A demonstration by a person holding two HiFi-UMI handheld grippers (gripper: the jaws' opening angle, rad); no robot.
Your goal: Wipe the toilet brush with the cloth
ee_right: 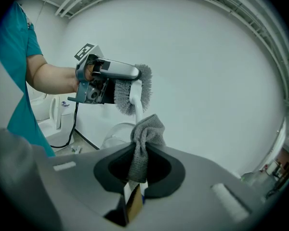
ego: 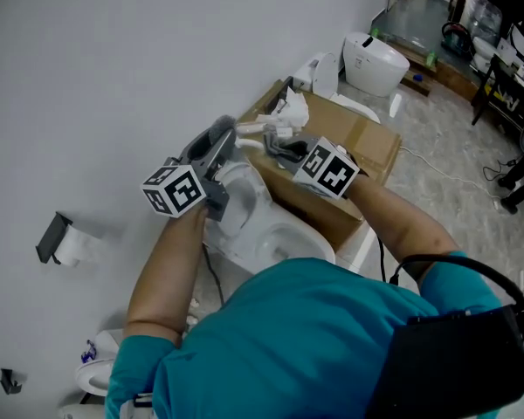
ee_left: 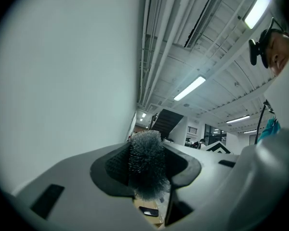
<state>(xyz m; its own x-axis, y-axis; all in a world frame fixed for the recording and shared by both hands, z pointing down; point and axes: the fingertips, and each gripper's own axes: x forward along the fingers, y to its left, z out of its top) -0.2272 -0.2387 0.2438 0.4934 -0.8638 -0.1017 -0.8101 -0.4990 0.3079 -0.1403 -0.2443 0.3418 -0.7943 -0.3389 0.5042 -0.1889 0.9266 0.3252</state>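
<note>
Head view: we see the left gripper [ego: 225, 140] and the right gripper [ego: 281, 153] raised close together over a white toilet [ego: 284, 243], with a cardboard box [ego: 371, 138] just beyond on the right. Left gripper view: its jaws stand partly apart, clamped on the grey bristle head of the toilet brush [ee_left: 147, 158], which is held near the wall [ee_left: 62, 81]. Right gripper view: its jaws are pinched on a grey cloth [ee_right: 145, 138], whose bunched top touches the brush's white stem just below the head. We judge the wiping step to be in hand. The next move calls for drawing the cloth along the stem while the left grip holds firm.
</note>
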